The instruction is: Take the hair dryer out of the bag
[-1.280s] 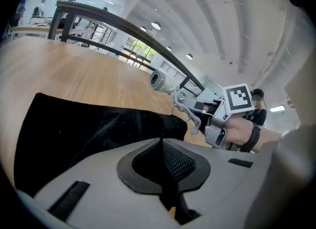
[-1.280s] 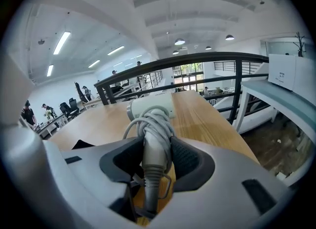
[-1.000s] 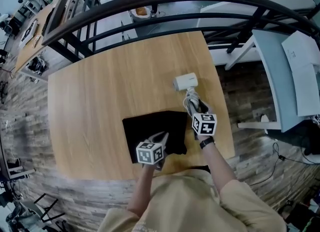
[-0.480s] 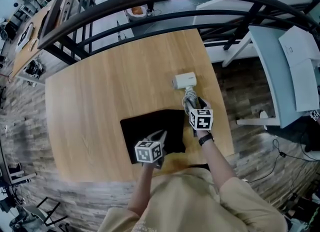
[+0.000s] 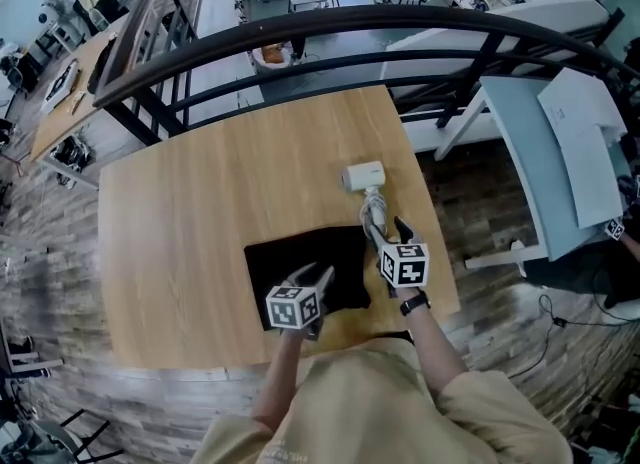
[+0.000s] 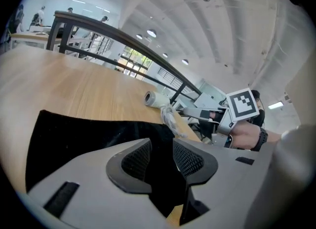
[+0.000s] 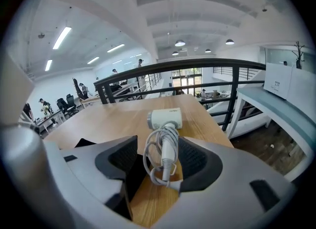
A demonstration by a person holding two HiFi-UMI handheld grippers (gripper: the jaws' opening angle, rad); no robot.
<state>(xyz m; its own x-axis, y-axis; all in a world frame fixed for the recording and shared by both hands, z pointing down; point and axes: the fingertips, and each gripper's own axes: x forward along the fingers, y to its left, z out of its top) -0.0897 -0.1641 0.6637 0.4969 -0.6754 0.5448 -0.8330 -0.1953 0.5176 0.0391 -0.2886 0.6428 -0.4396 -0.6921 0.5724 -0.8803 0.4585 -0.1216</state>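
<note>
Hovering over the near edge of the black bag (image 5: pixel 300 264), the left hand-held gripper (image 6: pixel 162 146) has its jaws apart. They have just been opening, and dark cloth shows through the gap, though whether any of it lies between the pads is hard to tell. The bag lies flat on the wooden bench (image 5: pixel 200 202), at about 5 o'clock from the bench's middle in the head view. At 1 o'clock from the bag, on bare wood, lies the white hair dryer (image 5: pixel 365 176), out of the bag. Its handle and coiled cord (image 5: pixel 372 214) trail toward 6 o'clock. The right hand-held gripper (image 7: pixel 158 144) stands at the handle end, jaws wide apart and just opened further. The handle and cord sit in the gap, with neither pad pressing on them. A dark railing (image 5: pixel 300 27) curves past the bench at 12 o'clock.
</note>
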